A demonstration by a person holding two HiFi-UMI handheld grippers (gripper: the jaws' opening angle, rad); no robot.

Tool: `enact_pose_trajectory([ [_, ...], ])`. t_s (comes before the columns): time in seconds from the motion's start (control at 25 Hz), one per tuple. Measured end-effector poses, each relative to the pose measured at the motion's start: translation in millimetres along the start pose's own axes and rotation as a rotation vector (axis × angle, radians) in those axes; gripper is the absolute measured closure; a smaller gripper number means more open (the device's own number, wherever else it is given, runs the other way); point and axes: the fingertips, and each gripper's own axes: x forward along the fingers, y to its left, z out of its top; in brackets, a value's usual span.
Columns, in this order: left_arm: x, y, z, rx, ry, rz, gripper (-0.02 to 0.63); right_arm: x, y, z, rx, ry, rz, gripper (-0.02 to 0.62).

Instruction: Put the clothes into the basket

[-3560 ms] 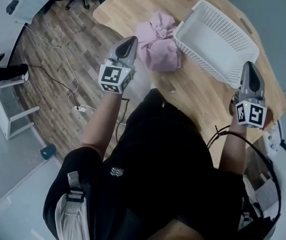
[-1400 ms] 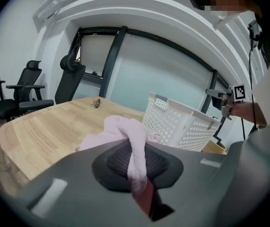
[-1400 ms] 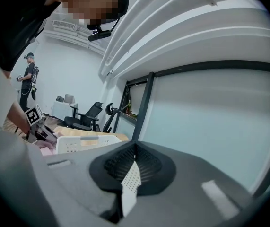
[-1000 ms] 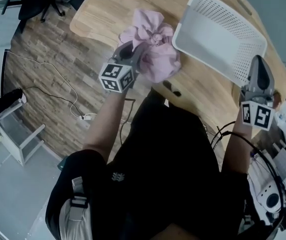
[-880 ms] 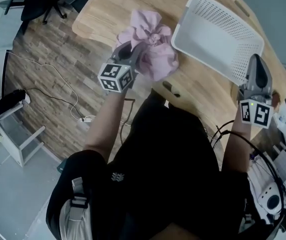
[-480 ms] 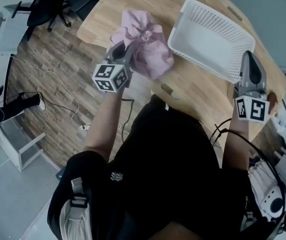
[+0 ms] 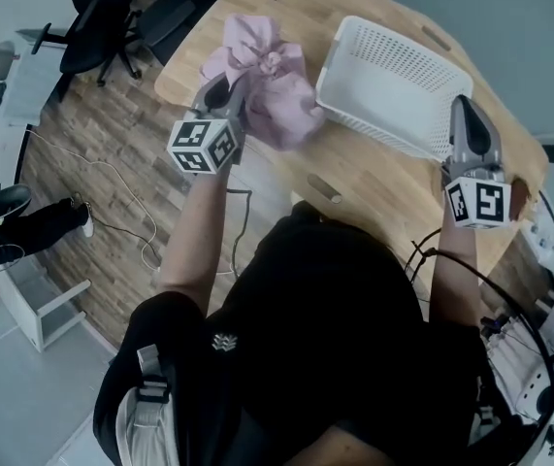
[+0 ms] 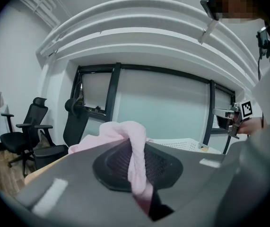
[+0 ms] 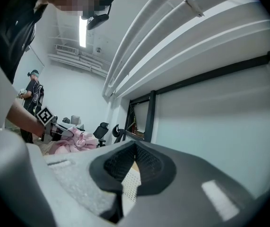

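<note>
**pink clothes lifted off the desk, not yet in the basket**

the left tool (image 7: 226,90) is clamped narrow on a fold of the pink clothes (image 7: 269,71), and the fabric runs between its pads in the left gripper view (image 8: 135,148). a few seconds ago the bundle lay on the desk (image 7: 374,178) just left of the basket (image 7: 374,124), with the left tool apart from it. now the bundle hangs from that tool, raised higher than a second ago. in the head view its right edge overlaps the basket's near left corner. the right tool (image 7: 463,107) stays at the basket's right end as before, its jaws closed on the white mesh rim (image 9: 129,178). the basket holds no clothes.
</note>
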Motion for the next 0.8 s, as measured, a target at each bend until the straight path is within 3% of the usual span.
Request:
enact_pose_trajectory([
  [0.52,32,-24,81,0.08,-0.07,-0.07,0.571,-11,-32,22,0.002,-0.042,-0.054,0.594],
  [0.8,28,-38,104,0.12,-0.093,-0.11,0.571,-30,-33,38,-0.01,-0.073,-0.099,0.594],
])
